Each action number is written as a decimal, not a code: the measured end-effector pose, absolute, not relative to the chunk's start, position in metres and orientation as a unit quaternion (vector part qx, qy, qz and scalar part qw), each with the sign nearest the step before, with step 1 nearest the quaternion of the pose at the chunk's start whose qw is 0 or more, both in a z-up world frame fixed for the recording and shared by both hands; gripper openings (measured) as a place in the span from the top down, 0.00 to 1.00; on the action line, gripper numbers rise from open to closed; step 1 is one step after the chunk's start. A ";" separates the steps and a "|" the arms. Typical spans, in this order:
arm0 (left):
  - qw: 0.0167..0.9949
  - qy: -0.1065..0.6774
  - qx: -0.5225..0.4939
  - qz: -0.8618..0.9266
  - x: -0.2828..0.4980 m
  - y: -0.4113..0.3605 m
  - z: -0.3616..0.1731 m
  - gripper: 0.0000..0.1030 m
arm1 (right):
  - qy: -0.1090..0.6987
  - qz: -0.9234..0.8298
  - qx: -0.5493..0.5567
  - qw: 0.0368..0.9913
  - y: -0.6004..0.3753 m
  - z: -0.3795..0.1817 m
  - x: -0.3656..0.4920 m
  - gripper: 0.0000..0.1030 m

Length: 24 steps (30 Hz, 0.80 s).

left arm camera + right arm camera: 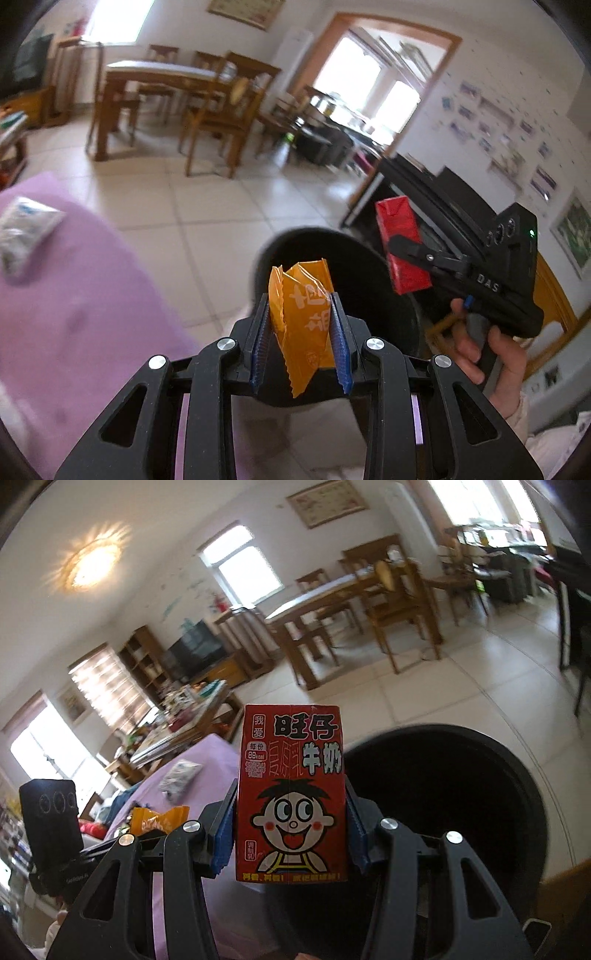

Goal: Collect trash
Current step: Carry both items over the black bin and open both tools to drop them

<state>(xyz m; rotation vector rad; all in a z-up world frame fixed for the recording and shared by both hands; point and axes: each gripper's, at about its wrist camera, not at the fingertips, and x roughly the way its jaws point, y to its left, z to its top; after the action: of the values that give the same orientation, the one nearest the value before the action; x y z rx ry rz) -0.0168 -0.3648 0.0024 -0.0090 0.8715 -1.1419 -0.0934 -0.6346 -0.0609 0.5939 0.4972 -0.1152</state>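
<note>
My left gripper [301, 321] is shut on a crumpled orange wrapper [301, 314], held just over the near rim of a round black bin [354, 258]. To its right, my right gripper [408, 247] clamps a red milk carton [400, 243] above the same bin, with a hand on its handle. In the right wrist view the red carton [291, 794] with a cartoon face stands upright between the blue pads of my right gripper [291, 827]. The black bin [443, 794] gapes right behind it. The orange wrapper [157, 819] shows at lower left.
A lilac-covered surface [74, 295] lies at left with a white and grey packet [22, 229] on it. A wooden dining table [155, 74] with chairs stands on the tiled floor beyond. A dark piano-like cabinet [424, 192] stands at right near a doorway.
</note>
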 end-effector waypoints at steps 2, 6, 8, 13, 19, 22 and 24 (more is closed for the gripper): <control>0.744 0.404 0.008 -0.532 -0.025 -0.391 -0.009 0.71 | 0.245 -0.066 0.291 0.923 -0.642 -0.067 -0.099 0.52; 0.729 0.416 0.026 -0.543 -0.039 -0.429 -0.032 0.71 | 0.256 -0.078 0.294 0.918 -0.652 -0.082 -0.103 0.52; 0.725 0.422 0.034 -0.544 -0.043 -0.437 -0.040 0.71 | 0.260 -0.080 0.298 0.915 -0.654 -0.089 -0.108 0.52; 0.718 0.435 0.056 -0.541 -0.051 -0.458 -0.059 0.71 | 0.264 -0.085 0.305 0.911 -0.657 -0.103 -0.119 0.52; 0.712 0.447 0.064 -0.538 -0.049 -0.469 -0.071 0.71 | 0.271 -0.084 0.316 0.905 -0.661 -0.115 -0.128 0.51; 0.710 0.455 0.066 -0.534 -0.052 -0.471 -0.072 0.64 | 0.276 -0.086 0.321 0.902 -0.664 -0.118 -0.130 0.49; 0.711 0.461 0.067 -0.527 -0.050 -0.473 -0.073 0.42 | 0.282 -0.083 0.330 0.897 -0.666 -0.120 -0.130 0.33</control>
<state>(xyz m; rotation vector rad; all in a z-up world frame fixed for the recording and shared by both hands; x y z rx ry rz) -0.0497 -0.4726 -0.0726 0.1493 1.0228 -1.1699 -0.1300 -0.6657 -0.1196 0.6844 0.5845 -0.1729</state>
